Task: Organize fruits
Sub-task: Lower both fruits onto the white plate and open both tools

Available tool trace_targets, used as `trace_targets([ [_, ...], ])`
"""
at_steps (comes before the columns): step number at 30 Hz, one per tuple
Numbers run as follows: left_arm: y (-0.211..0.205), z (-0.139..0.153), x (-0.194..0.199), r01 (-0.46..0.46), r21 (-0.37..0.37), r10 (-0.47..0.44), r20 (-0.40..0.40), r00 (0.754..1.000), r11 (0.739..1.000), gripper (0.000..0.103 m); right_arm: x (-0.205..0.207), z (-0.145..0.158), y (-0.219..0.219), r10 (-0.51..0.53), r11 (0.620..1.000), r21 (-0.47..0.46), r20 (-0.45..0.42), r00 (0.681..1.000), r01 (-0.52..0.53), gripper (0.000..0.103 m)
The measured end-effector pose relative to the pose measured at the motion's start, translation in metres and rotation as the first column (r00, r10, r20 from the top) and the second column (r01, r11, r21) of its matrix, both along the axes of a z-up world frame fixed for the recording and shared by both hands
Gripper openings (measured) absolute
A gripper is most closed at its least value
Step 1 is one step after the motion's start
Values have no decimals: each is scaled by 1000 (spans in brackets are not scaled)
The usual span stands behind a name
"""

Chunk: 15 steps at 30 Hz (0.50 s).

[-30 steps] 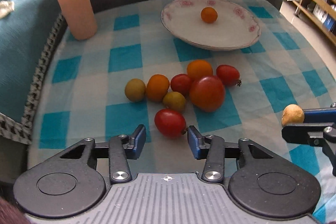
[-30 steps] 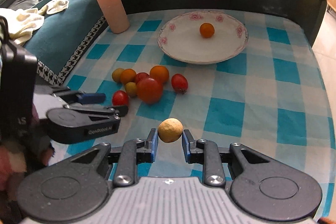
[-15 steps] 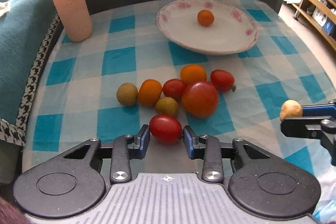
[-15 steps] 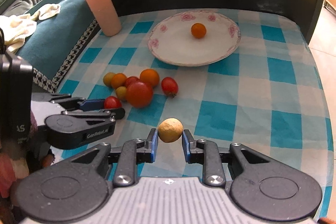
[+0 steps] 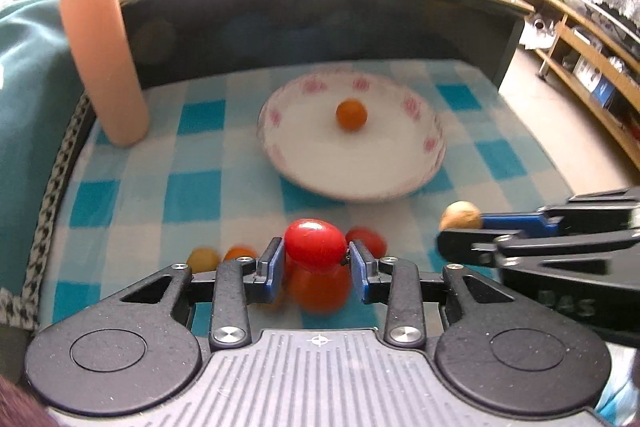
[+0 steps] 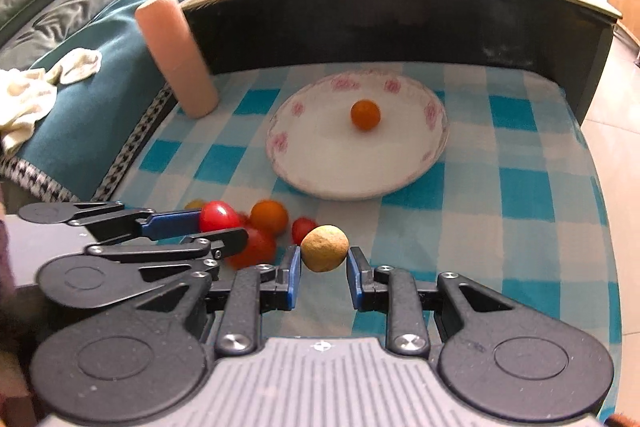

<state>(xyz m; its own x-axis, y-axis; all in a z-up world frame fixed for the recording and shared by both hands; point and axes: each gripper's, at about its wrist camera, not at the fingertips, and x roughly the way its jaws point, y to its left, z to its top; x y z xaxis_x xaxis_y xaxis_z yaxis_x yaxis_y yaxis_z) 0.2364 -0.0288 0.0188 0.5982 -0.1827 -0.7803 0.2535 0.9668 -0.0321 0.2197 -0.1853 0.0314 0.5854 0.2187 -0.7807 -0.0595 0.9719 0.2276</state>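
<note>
1. The tabletop [image 6: 520, 155], under a blue-checked cloth, is carrying everything: a tall pink cylinder [image 6: 176, 59] is standing at its far left corner, and a dark raised shelf is running along its far edge.
2. The plate [image 6: 320, 179] is sitting near the far edge, about midway across, and is holding just one orange fruit [image 6: 365, 114] near its middle. That looks like the only fruit sorted so far.
3. The left claw [image 5: 316, 263] is clenching a red tomato [image 5: 316, 241], its blue pads pressing both sides. The tomato is hanging clear of the cloth, above the pile and short of the plate.
4. The right claw [image 6: 323, 269] is gripping a tan round fruit [image 6: 324, 247] between its pads, also in the air near the plate's near rim, just right of the left claw.
5. The pile [image 6: 264, 227] is lying on the cloth between the plate and the near edge: a big red tomato, orange, red and yellowish ones, partly hidden behind the claws. The exact count is unclear.
6. Judging from this, the task is at an early stage: two fruits are being carried and not yet set down, and the pile is waiting.
</note>
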Motion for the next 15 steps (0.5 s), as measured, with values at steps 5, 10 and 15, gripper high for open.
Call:
trace_targets([
  [5,-8,-1,23,-19,-11,19,-5,1000,1000,43,29,-1,-11,-34,999,1,18,999,34,39],
  [10,-14,-7,48,-17,-10,17,-10,1000,1000,43,55,-6,-24,-67,998,9,25,997,67,39],
  [15,-18,-17,67,-8,-9,8,-25,1000,1000,42,75,-16,-33,-86,996,9,11,996,86,39],
])
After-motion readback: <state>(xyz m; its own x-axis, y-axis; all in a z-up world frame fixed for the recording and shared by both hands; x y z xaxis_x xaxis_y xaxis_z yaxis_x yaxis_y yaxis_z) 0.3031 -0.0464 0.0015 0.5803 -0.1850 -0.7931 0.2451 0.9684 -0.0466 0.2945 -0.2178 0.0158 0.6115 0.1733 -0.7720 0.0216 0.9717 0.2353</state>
